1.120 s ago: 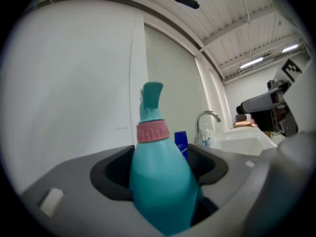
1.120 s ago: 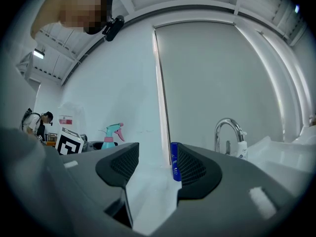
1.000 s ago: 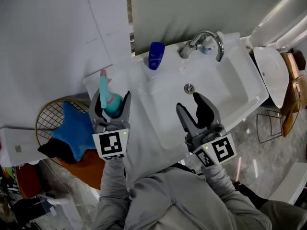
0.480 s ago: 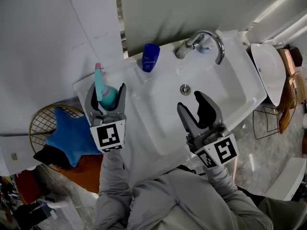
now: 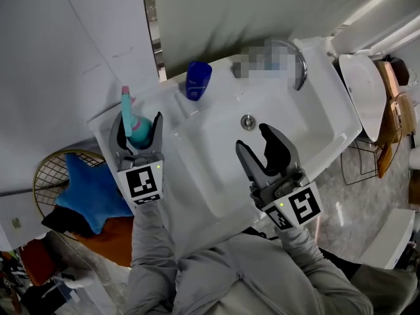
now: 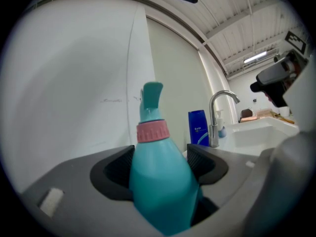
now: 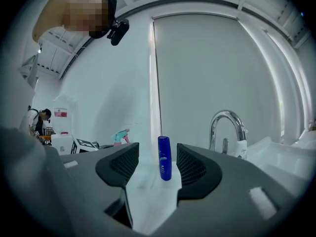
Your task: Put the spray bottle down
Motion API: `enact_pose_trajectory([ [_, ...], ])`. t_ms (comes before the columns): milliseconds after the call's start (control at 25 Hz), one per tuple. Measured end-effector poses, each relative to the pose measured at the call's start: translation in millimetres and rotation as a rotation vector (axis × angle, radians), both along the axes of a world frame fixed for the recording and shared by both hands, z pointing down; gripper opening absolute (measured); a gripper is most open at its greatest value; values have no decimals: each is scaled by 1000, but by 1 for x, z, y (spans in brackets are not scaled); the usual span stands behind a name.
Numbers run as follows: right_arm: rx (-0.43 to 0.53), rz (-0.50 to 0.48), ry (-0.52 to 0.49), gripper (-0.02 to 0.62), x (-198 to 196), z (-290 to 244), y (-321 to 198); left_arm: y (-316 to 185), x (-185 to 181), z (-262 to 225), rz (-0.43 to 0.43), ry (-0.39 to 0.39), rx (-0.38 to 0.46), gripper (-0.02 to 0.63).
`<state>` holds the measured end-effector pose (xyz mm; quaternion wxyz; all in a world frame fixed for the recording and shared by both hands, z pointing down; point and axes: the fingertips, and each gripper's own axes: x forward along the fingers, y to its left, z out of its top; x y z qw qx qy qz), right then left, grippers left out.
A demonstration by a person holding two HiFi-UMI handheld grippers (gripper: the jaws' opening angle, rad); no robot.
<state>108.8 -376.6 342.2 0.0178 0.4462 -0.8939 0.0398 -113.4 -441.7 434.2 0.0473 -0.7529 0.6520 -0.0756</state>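
wire basket (image 5: pixel 47 168) at lower left holds a blue star cushion (image 5: pixel 88 192). left tool (image 5: pixel 136 120), left of centre, clamps the teal spray bottle (image 5: pixel 136 131) upright over the sink's (image 5: pixel 216 169) left rim. right tool (image 5: pixel 254 138) hovers with jaws wide above the basin.

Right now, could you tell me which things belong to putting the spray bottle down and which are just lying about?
Job in hand: spray bottle; left hand-held gripper, shut on it; sink.

Lying about: blue bottle; tap; blue star cushion; right hand-held gripper, open and empty.
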Motion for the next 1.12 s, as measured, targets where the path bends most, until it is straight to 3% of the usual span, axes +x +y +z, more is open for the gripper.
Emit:
enact_pose_trajectory([
  [760,-22,10,25,238,-1,13,-12,-15,-9,19,-33,1,19,385],
  [1120,-28,-5,-15,238,-7,10,-13,-18,-13,23,-49,-7,21,383],
])
